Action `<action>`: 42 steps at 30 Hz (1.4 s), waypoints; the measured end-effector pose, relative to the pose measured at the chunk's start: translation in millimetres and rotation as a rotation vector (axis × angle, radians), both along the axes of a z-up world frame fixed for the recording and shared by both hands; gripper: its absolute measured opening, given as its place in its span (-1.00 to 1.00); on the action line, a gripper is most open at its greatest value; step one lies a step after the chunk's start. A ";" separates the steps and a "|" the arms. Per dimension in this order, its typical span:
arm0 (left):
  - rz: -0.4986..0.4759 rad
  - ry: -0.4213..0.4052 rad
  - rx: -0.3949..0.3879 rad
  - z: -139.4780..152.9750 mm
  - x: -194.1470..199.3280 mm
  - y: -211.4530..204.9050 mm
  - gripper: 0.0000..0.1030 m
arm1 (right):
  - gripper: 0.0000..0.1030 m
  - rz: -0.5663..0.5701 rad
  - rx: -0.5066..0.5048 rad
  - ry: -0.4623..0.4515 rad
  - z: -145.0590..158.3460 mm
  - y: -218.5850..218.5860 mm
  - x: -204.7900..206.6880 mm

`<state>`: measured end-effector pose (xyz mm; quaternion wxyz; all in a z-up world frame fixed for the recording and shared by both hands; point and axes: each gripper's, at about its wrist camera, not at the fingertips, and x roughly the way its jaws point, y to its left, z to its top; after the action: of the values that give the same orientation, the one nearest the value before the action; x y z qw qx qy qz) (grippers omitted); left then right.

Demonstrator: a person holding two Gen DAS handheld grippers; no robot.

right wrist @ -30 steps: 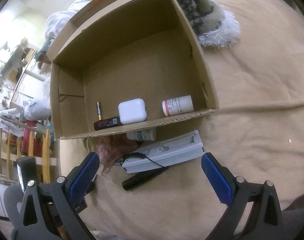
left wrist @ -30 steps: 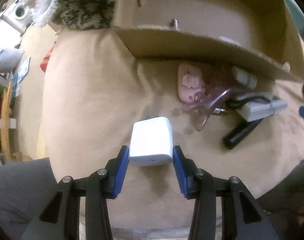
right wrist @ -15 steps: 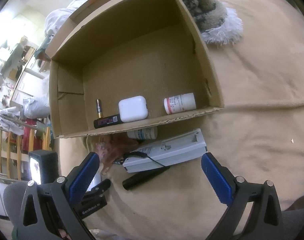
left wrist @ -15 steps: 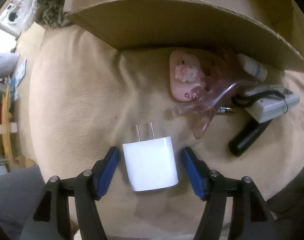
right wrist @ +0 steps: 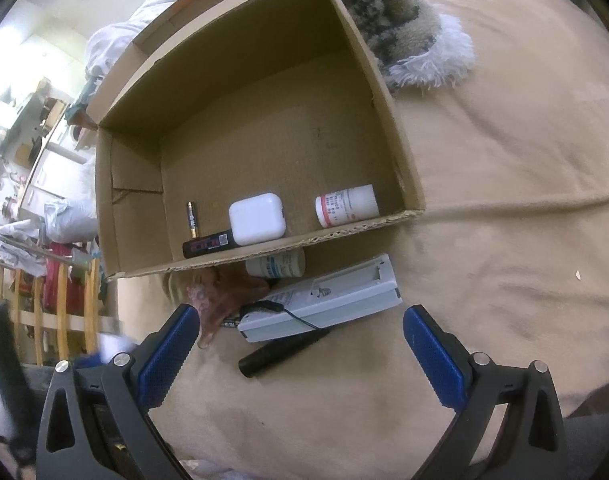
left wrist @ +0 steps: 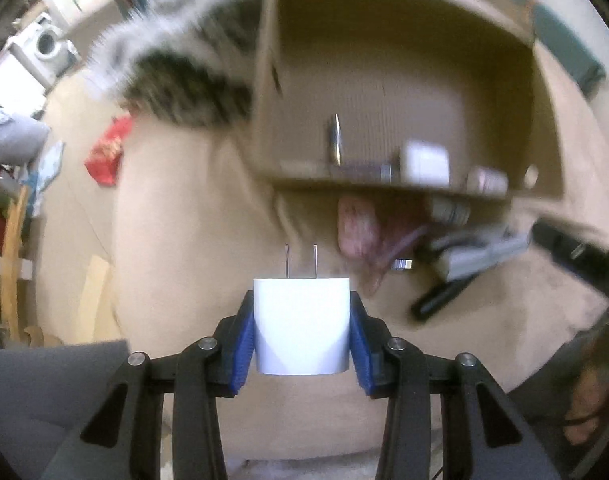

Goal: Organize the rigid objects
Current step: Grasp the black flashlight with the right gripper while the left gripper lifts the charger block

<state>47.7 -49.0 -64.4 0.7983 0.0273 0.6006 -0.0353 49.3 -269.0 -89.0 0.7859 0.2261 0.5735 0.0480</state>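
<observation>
L hand-held gripper clamps white charger, only L view shows; R hand-held gripper apart

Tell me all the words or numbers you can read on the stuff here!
None can be read.
White bottle in the cardboard box: red print, too small.
Black stick in the box: red label, blurred.
Bottle outside the box: blue print, too small.
White charger: plain.

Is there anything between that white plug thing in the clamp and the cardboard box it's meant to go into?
Nothing visible blocks the way. The left gripper is shut on the white charger; bare blanket lies ahead up to the cardboard box. Only the box's near wall must be cleared. The pink item lies off to one side.
</observation>
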 end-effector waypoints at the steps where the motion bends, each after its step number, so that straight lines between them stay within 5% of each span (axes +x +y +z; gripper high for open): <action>1: 0.005 -0.018 -0.003 8.2 0.2 2.7 -0.26 | 1.00 0.002 0.000 -0.002 0.2 -0.7 -0.6; 6: 0.012 -0.106 0.010 47.6 9.1 20.5 -0.26 | 1.00 0.015 -0.008 -0.001 0.5 -2.3 -3.4; 13: 0.056 -0.104 -0.007 26.2 9.4 49.7 -0.26 | 1.00 0.077 -0.023 0.047 -8.9 5.1 -7.3; 17: 0.076 -0.069 -0.060 14.7 15.1 52.4 -0.26 | 1.00 0.226 -0.043 0.137 -29.0 34.7 -7.4; 25: 0.056 -0.050 -0.094 9.9 13.8 48.4 -0.26 | 1.00 0.504 -0.259 0.189 -62.2 95.8 3.7; 34: 0.042 -0.035 -0.088 5.3 14.4 41.6 -0.26 | 1.00 0.507 -0.323 0.178 -74.6 104.1 17.2; 36: 0.041 -0.033 -0.082 3.7 14.6 41.1 -0.26 | 0.81 0.520 -0.344 0.155 -70.2 107.2 15.0; 42: 0.051 -0.029 -0.059 -1.3 16.6 42.3 -0.26 | 0.81 0.527 -0.327 0.145 -62.3 107.7 12.1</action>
<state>64.4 -6.7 -65.6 0.8080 -0.0111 0.5883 -0.0322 61.4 -161.3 -151.3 0.7294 -0.0567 0.6670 0.1411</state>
